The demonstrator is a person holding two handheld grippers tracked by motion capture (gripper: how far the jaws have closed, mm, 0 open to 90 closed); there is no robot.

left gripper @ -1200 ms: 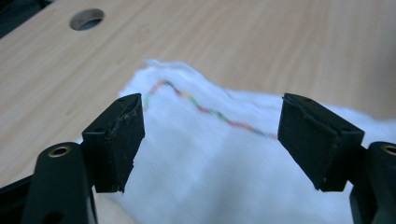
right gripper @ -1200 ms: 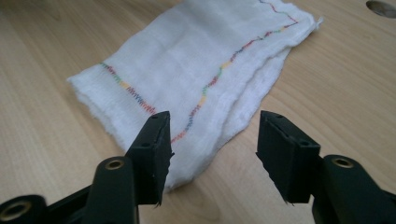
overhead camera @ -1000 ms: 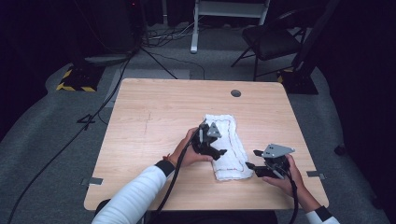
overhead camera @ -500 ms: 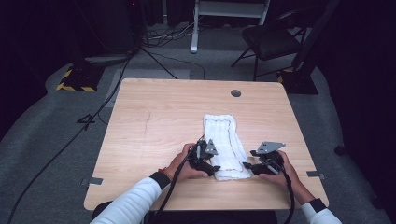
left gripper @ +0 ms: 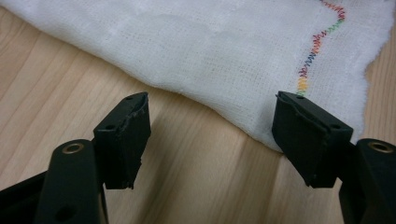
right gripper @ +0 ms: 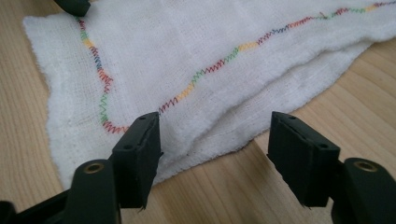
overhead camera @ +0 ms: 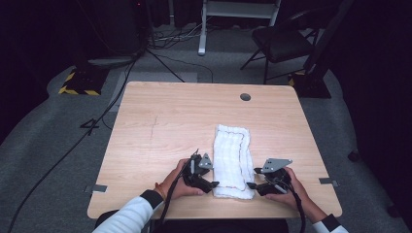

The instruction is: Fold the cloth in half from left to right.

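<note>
Here the wooden surface (overhead camera: 160,126) carries no print or label that can be read, and its near edge is cut off by the person's sleeves. The folded white cloth (overhead camera: 233,160) lies lengthwise between the two grippers, its near end level with their fingers. It bears no brand or writing, only a zigzag seam of coloured thread (right gripper: 205,74) near its hem. How many layers it has is hard to tell; the right gripper view shows at least one fold tucked under the edge.

The left gripper (overhead camera: 210,185) has its fingers (left gripper: 123,140) wide apart at the cloth's near left corner, one tip just at the hem, holding nothing. The right gripper (overhead camera: 252,185) has just been opening; its fingers (right gripper: 137,156) straddle the near right edge, the cloth not pinched.
</note>
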